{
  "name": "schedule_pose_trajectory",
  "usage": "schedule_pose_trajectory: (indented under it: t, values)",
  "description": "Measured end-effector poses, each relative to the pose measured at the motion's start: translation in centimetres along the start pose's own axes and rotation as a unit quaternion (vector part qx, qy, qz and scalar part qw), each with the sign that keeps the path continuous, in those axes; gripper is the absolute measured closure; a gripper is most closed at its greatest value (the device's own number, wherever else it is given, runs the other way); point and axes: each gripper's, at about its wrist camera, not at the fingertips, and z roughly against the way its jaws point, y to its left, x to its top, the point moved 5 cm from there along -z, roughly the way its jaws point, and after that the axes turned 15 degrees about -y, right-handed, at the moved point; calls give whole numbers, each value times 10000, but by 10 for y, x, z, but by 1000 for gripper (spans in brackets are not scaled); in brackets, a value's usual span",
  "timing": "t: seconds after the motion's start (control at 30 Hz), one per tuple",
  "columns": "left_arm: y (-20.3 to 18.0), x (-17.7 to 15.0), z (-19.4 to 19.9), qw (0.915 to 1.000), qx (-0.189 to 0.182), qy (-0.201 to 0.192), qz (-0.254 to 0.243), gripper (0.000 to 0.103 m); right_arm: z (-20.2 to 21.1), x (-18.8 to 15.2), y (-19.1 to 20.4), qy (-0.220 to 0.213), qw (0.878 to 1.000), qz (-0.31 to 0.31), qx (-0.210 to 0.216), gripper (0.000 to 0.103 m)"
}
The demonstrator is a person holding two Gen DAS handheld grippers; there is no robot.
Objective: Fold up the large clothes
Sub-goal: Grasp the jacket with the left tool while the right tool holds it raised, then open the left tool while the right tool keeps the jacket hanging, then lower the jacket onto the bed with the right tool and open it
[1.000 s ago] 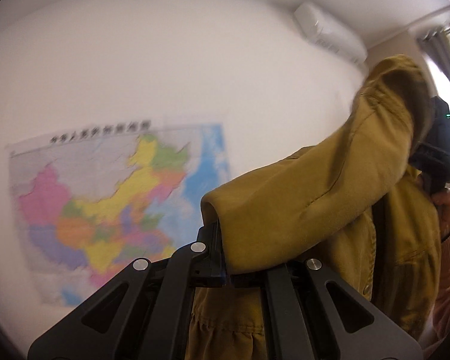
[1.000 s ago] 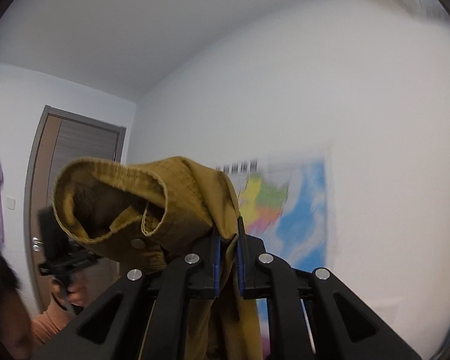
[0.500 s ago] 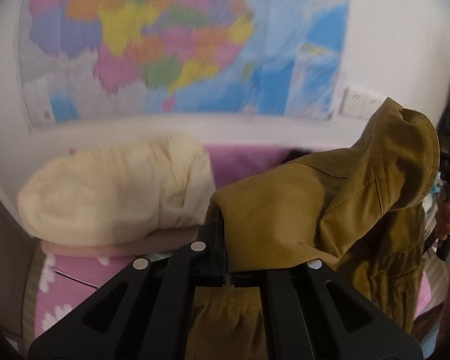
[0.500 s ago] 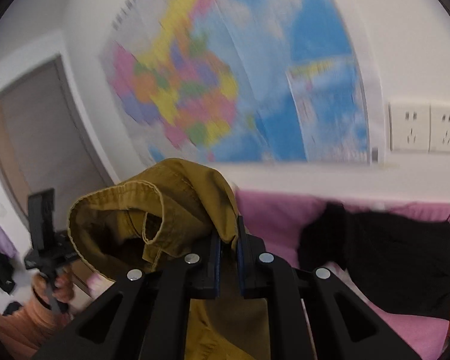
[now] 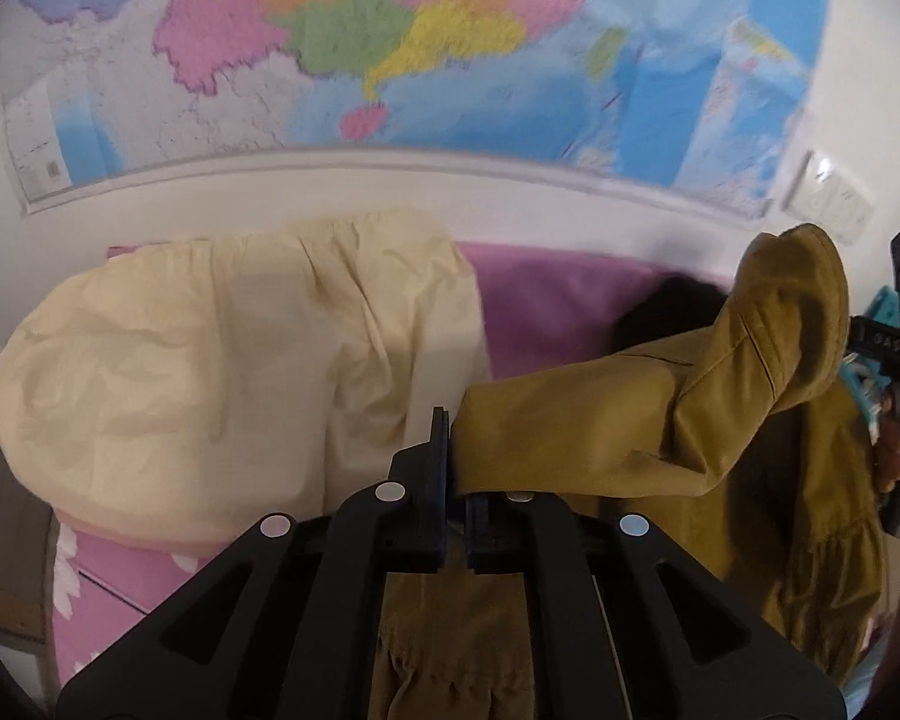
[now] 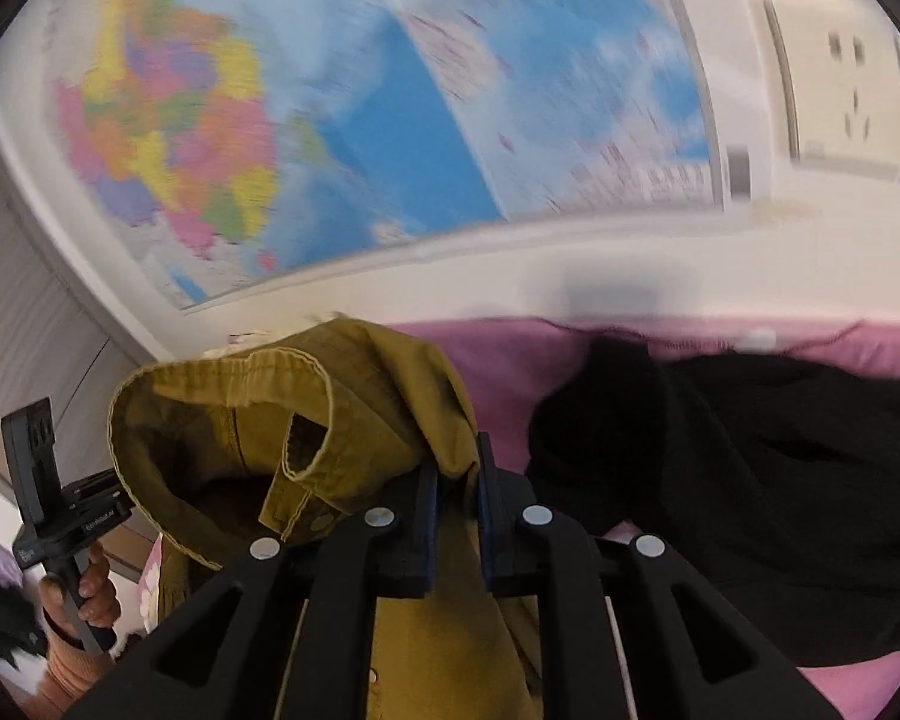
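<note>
The left hand-held gripper (image 5: 456,456) pinches a fold of the mustard-yellow jacket (image 5: 660,414), its jaws just beginning to part around the cloth. The right hand-held gripper (image 6: 455,480) clamps another fold of the same jacket (image 6: 354,414), its jaws also easing apart. The jacket hangs between them above a pink bed (image 5: 546,300), near a cream pillow (image 5: 222,372) and a black garment (image 6: 750,468).

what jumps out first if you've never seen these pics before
The mustard jacket stands out first, bunched in the middle and pinched at two spots by the left gripper and the right gripper, whose jaws are both easing open with cloth between them. Behind it a bright coloured map fills the wall. Below lie a cream garment at left and a black garment at right, on pink bedding.
</note>
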Motion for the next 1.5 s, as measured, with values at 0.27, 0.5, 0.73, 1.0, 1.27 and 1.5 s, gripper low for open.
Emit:
schedule_pose_trajectory:
  t: [0.27,0.5,0.73,1.0,1.27,1.5]
  values:
    - [11,-18,-63,9974,402,581,-127,71,-33,-10,-44,290,9969,-358,-638,60]
    - [13,-10,-31,9992,170,-29,-367,39,43,-9,-5,-104,9979,530,-357,37]
    - [-24,-3,22,9872,46,-1130,-1125,23,120,-95,63,69,9798,1894,-631,6]
    - [-56,-6,18,9810,-242,-1243,-1470,18,114,-185,73,781,9533,2670,-1173,8]
    - [-59,-30,-30,9890,-315,-516,-1348,26,163,-132,29,77,9683,1999,-1494,99]
    - [-50,-18,-41,9910,-146,-521,-1225,27,220,-57,-77,-747,9719,679,-2128,100]
